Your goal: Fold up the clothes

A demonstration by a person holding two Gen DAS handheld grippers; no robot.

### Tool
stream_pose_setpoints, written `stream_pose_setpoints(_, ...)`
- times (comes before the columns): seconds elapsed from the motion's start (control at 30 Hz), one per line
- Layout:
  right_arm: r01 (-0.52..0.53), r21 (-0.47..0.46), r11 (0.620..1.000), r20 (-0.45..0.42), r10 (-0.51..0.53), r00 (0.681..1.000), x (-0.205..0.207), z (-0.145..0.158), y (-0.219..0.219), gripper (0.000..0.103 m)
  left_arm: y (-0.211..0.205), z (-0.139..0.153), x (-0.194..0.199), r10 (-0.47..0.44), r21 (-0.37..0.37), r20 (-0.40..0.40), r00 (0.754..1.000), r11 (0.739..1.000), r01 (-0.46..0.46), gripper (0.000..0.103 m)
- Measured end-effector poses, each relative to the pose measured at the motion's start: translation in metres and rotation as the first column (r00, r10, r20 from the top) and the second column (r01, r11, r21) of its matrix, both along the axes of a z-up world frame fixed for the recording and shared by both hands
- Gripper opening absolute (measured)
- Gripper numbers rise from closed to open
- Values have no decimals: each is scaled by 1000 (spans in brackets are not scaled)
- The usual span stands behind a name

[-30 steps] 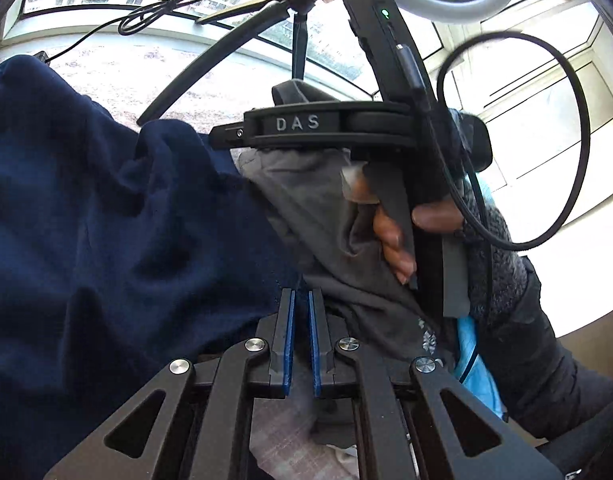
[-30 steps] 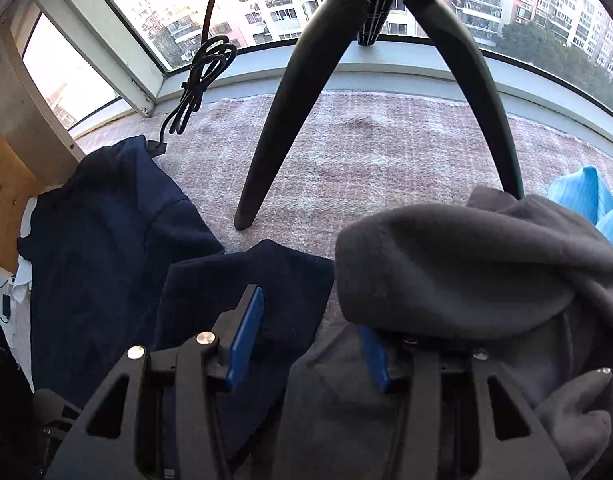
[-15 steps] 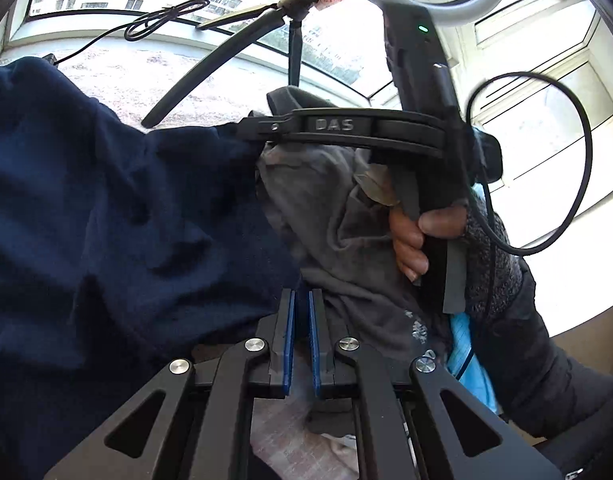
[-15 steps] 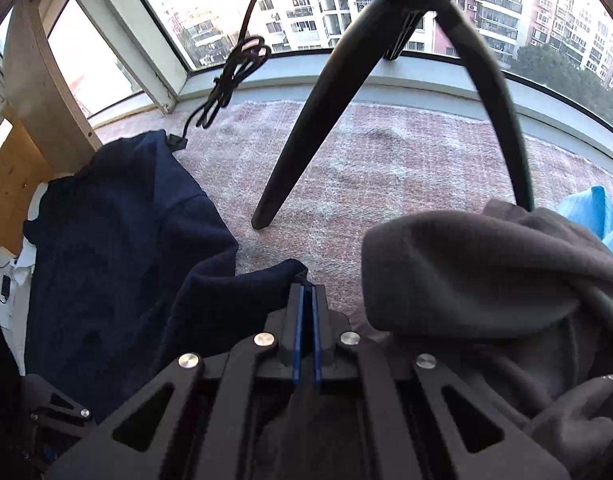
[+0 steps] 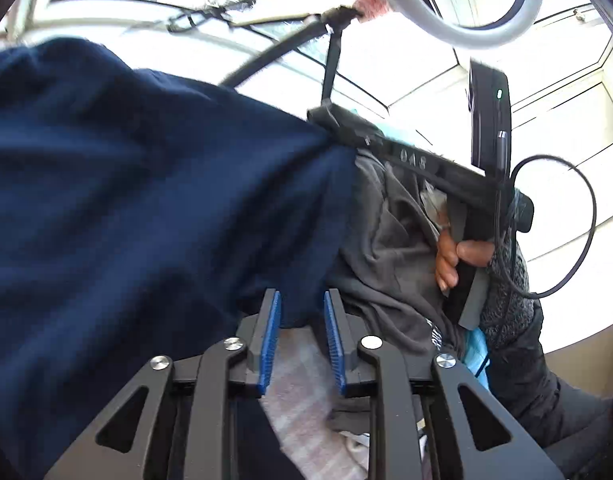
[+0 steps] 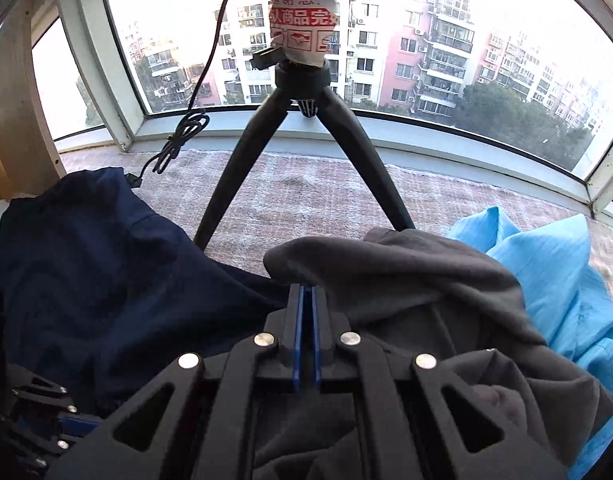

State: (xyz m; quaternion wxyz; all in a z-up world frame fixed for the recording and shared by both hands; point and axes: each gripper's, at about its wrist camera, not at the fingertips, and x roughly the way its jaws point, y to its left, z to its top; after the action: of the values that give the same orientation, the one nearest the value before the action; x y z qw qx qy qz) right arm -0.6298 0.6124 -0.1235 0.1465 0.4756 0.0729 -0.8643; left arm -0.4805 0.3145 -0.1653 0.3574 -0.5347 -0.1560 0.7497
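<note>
My left gripper (image 5: pixel 302 336) has just been opening: a second ago its blue pads sat nearly together, and now they stand narrowly apart with a fold of the navy garment (image 5: pixel 146 200) hanging at the tips, not pressed by either pad as far as I can tell. My right gripper (image 6: pixel 305 320) went the other way: it was spread a second ago and is now clamped tight, pads together, at the seam where the navy cloth meets the grey garment (image 6: pixel 406 280). I cannot tell whether it pinches navy, grey or nothing at all, since the tips are buried in fabric.

I judge this a handover of the navy piece from left to right, so the fold itself has hardly begun.

Outward from there, the navy garment is bunched and draped to the left of the right gripper, the grey one heaped to the right, with a light blue garment (image 6: pixel 546 264) beyond it, all on the pale mat (image 6: pixel 306 188) under the tripod (image 6: pixel 306 128). No basket or bin shows; the clothes lie loose.
</note>
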Motion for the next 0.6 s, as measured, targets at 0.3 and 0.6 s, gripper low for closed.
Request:
stream_pose_setpoints(0.3, 1, 16, 1000, 16, -2, 1000, -4, -12, -5, 4, -37, -13, -123, 222, -104, -31, 975, 969, -224, 23)
stream_pose_setpoints(0.6, 15, -25, 1000, 46, -14, 999, -12, -20, 2, 4, 0, -2, -97, 156, -205, -113, 981, 963, -177, 16)
